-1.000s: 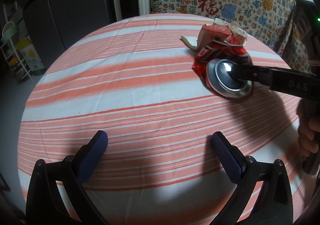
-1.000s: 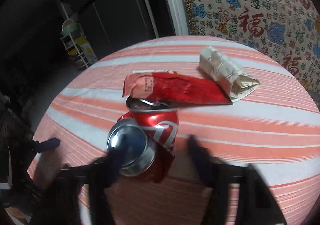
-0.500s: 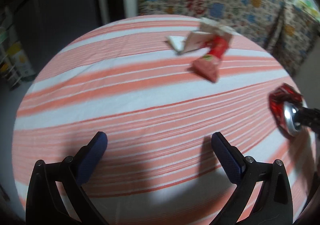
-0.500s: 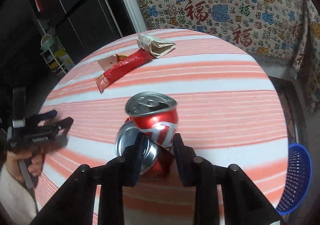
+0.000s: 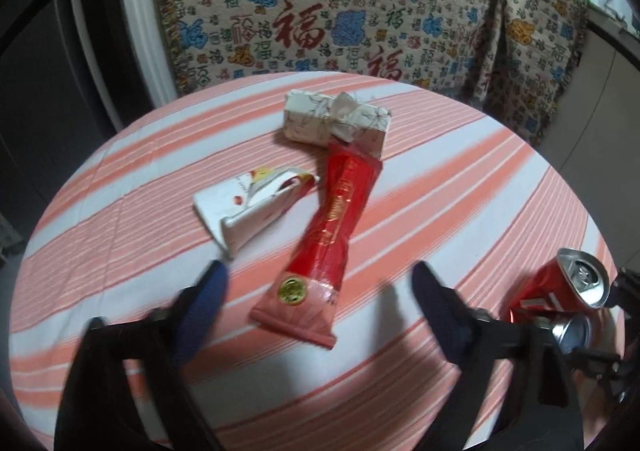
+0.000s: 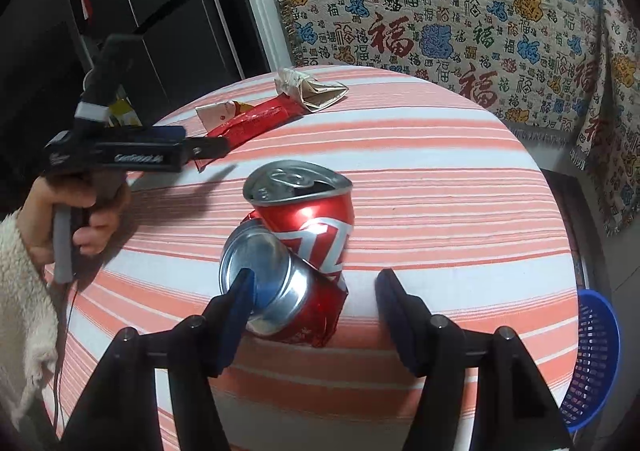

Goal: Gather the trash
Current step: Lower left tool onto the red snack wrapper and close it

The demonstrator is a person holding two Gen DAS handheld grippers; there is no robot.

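Striped orange-and-white cloth covers the round bench (image 5: 120,219) in the left wrist view, where the left gripper (image 5: 318,293) hovers wide open and empty, straddling the near end of the red wrapper (image 5: 332,227), with the white packet (image 5: 248,207) and the tissue pack (image 5: 336,121) touching it, so a closing pinch risks dragging a neighbour along. Over to the right wrist view: the right gripper (image 6: 316,291) is spread wide around the crushed can (image 6: 296,251), one fingertip at its base, the other clear, and that dented, slick metal could squirt sideways and miss the blue basket (image 6: 592,355) down beside the bench.
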